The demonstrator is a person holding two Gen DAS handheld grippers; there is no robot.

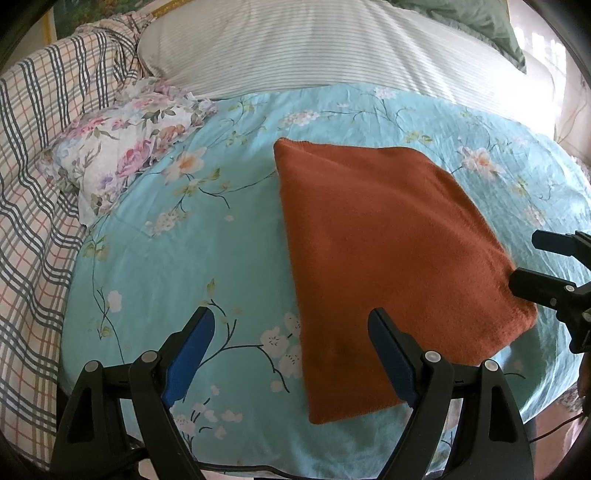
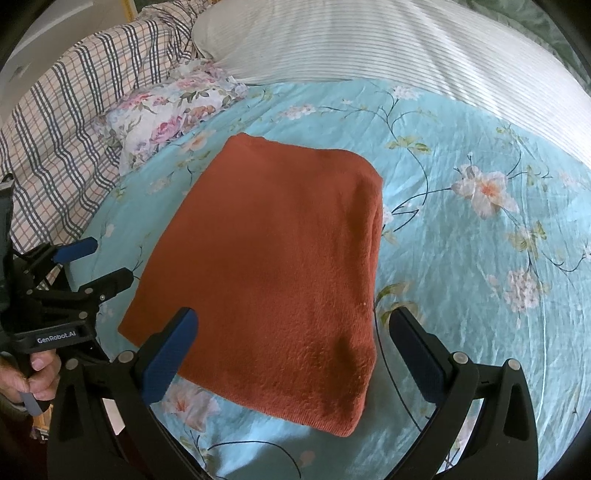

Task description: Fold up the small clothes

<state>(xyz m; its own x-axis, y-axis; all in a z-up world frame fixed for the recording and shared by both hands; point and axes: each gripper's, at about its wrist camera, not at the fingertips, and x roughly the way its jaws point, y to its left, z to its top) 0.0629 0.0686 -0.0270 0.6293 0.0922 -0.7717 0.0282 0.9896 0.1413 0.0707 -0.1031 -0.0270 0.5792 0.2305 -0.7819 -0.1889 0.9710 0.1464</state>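
Observation:
A rust-orange knitted garment lies folded into a flat rectangle on the turquoise floral bedsheet. It also shows in the right wrist view. My left gripper is open and empty, above the garment's near left edge. It also shows at the left of the right wrist view, open beside the garment's left edge. My right gripper is open and empty above the garment's near edge. It shows at the right edge of the left wrist view, open by the garment's right corner.
A small floral pillow lies at the back left of the sheet. A plaid quilt is bunched along the left. A striped white pillow and a green cloth lie at the back.

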